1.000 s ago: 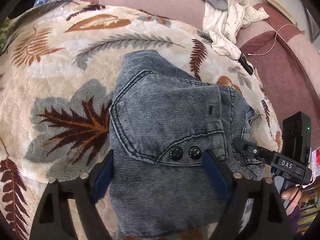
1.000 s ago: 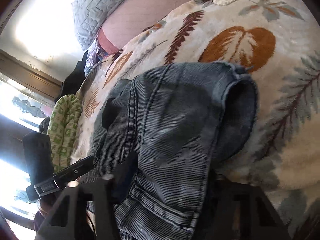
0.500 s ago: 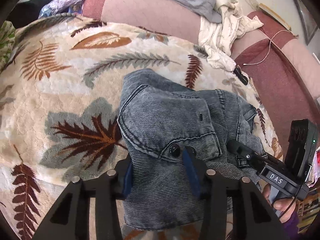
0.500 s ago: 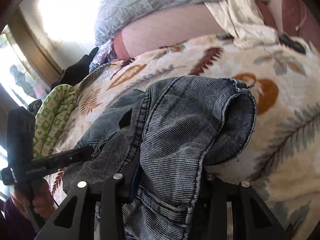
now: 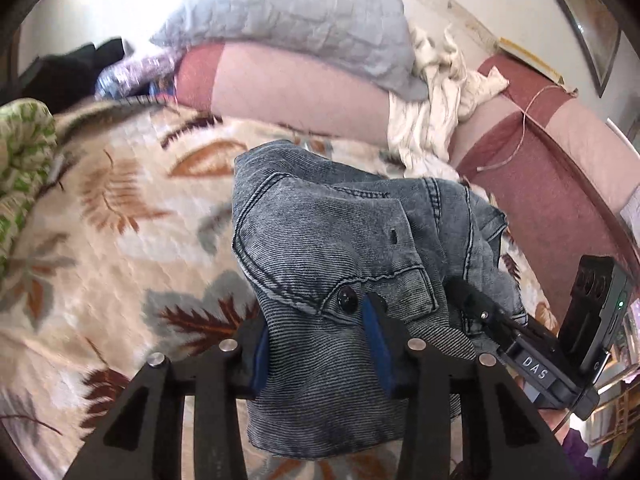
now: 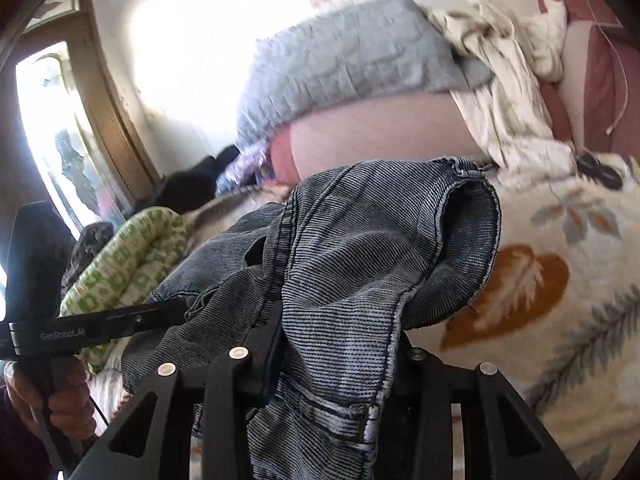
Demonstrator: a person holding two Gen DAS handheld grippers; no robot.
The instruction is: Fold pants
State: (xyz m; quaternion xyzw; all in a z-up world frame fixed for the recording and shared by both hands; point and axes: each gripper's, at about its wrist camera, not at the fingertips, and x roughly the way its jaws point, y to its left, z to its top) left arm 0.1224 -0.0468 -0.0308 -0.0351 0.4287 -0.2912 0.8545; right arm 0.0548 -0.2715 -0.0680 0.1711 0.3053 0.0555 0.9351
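The pants (image 5: 332,240) are grey-blue denim, bunched and lifted above a leaf-print blanket (image 5: 112,240). My left gripper (image 5: 316,344) is shut on the waistband beside a black button (image 5: 347,299). My right gripper (image 6: 336,344) is shut on another bunch of the same pants (image 6: 360,248), whose hem opening hangs to the right. The right gripper also shows in the left wrist view (image 5: 480,312), at the pants' right edge. The left gripper shows in the right wrist view (image 6: 120,320), at the left.
A grey quilted pillow (image 5: 304,20) and a crumpled cream cloth (image 5: 436,108) lie on the pink-maroon sofa back (image 5: 532,152) behind the blanket. A green patterned roll (image 6: 128,256) lies at the left. A bright window (image 6: 52,120) is at the far left.
Both grippers closed on the pants and raised them off the blanket. The views tilted up, so the pillow and wall now show.
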